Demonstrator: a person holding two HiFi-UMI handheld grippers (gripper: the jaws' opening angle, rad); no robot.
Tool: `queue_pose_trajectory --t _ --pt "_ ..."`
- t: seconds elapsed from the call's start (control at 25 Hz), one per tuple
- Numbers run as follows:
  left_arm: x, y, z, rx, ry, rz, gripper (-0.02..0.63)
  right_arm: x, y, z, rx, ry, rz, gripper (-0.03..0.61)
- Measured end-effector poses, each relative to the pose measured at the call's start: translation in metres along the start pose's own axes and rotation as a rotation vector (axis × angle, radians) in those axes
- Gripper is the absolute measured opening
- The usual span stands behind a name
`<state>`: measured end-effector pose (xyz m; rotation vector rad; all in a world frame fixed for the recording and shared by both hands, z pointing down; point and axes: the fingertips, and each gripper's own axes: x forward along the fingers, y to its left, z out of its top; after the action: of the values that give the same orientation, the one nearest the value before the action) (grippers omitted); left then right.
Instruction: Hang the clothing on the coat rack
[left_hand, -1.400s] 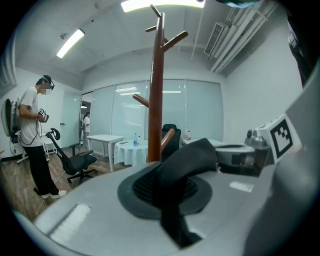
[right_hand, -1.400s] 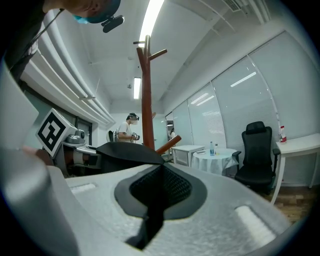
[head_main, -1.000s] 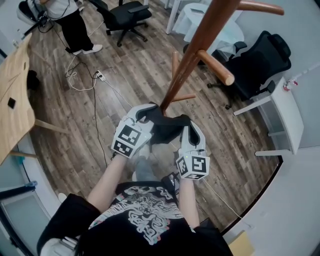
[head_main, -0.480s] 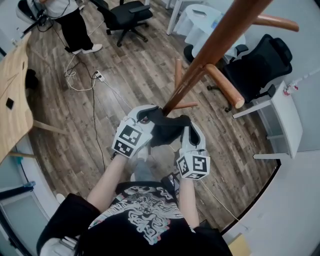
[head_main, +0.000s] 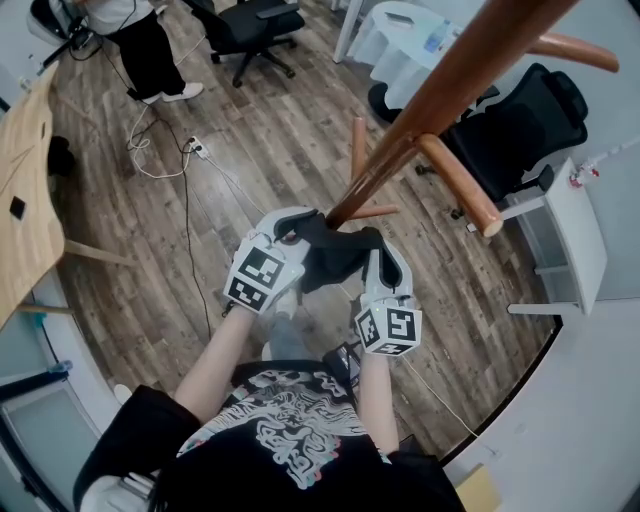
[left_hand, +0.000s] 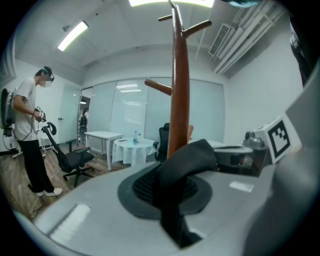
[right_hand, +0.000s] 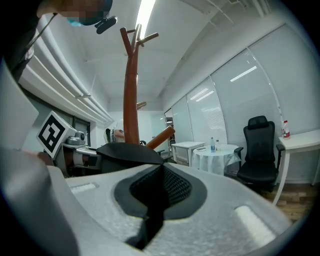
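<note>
Pinching a black garment (head_main: 335, 255) between them, the left gripper (head_main: 292, 226) and the right gripper (head_main: 374, 250) hold it stretched just in front of the wooden pole of the coat rack (head_main: 420, 120). Whether cloth and pole touch cannot be told. Each gripper's fingers are pressed together on a fold of the dark cloth. A thick peg (head_main: 458, 183) juts out to the right above the garment, and a thinner peg (head_main: 357, 148) rises behind it. Bare wood floor (head_main: 150, 260) lies open left of the rack, crossed by a thin cable (head_main: 187, 220), as far as the edge of a wooden tabletop (head_main: 30, 190). To the right a black office chair (head_main: 520, 120) stands near the rack, with a white tabletop (head_main: 575, 235) beside it.
</note>
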<state>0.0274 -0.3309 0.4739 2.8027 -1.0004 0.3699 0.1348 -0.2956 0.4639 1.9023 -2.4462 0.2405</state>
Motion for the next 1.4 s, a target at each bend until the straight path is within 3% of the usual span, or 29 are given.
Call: queue_pose_trajectory --t 1.4 --pt "0.03 0.011 -0.068 -0.065 0.133 -0.01 0.014 0.03 -0.012 -0.073 0.058 0.151 0.014 0.005"
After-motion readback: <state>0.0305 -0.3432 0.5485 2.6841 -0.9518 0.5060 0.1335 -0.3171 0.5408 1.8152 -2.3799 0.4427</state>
